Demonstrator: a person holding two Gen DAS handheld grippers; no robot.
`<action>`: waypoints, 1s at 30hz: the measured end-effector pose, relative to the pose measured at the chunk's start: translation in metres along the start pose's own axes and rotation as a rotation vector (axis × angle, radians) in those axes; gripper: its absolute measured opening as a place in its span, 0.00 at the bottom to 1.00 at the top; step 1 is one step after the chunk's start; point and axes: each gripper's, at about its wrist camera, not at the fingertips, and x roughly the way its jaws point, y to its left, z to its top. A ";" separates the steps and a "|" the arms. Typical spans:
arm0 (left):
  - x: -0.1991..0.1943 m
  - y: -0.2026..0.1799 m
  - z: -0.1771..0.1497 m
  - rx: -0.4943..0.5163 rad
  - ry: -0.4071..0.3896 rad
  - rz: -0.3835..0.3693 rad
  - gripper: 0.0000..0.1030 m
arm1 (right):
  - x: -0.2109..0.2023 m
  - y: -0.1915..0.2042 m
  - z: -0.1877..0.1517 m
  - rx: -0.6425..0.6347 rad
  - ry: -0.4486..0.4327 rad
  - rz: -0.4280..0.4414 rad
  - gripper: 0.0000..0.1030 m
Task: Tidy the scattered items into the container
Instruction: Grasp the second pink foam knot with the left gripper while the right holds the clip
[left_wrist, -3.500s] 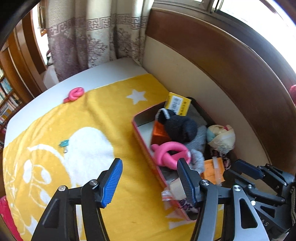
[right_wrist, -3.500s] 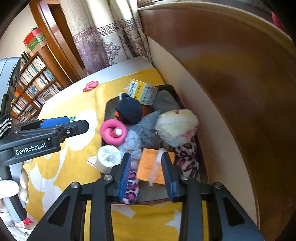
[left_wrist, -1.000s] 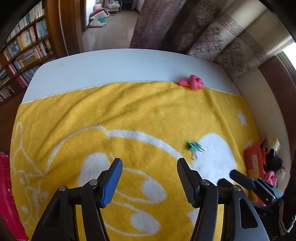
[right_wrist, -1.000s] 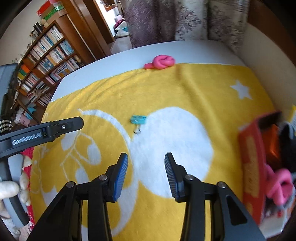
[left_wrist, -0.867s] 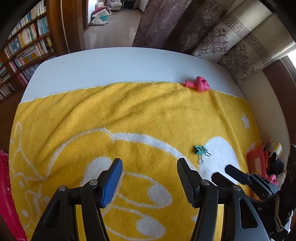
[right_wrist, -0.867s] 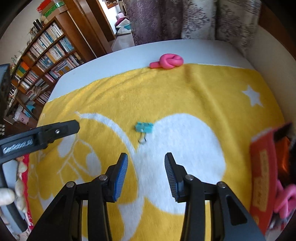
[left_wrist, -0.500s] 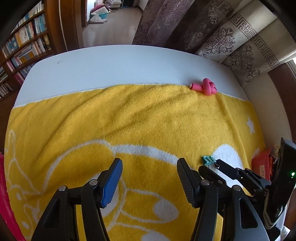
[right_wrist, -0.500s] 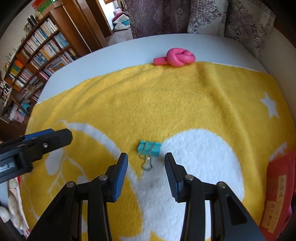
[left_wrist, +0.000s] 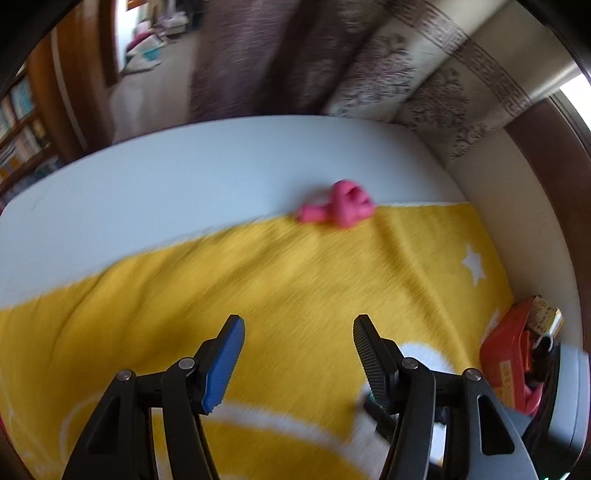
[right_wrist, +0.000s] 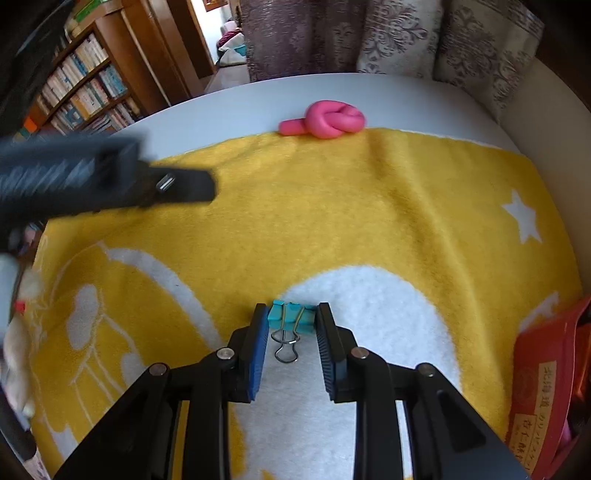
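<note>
Right claw (right_wrist: 291, 317) straddles the teal binder clip (right_wrist: 291, 313), fingers just beside it, not clamped; left claw (left_wrist: 295, 343) gapes wide, empty, above the yellow towel (left_wrist: 295, 273)

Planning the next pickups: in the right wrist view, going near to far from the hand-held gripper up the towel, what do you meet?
Right hand-held gripper → teal binder clip between its fingers → yellow towel → pink knotted toy → patterned curtains.
</note>
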 end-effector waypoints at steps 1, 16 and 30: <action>0.005 -0.007 0.008 0.015 -0.008 -0.008 0.61 | -0.001 -0.003 0.000 0.007 0.000 0.002 0.27; 0.072 -0.055 0.075 0.199 -0.024 0.003 0.61 | -0.006 -0.033 -0.009 0.078 -0.019 0.064 0.28; 0.087 -0.066 0.091 0.295 -0.041 0.047 0.61 | -0.008 -0.039 -0.014 0.080 -0.031 0.081 0.27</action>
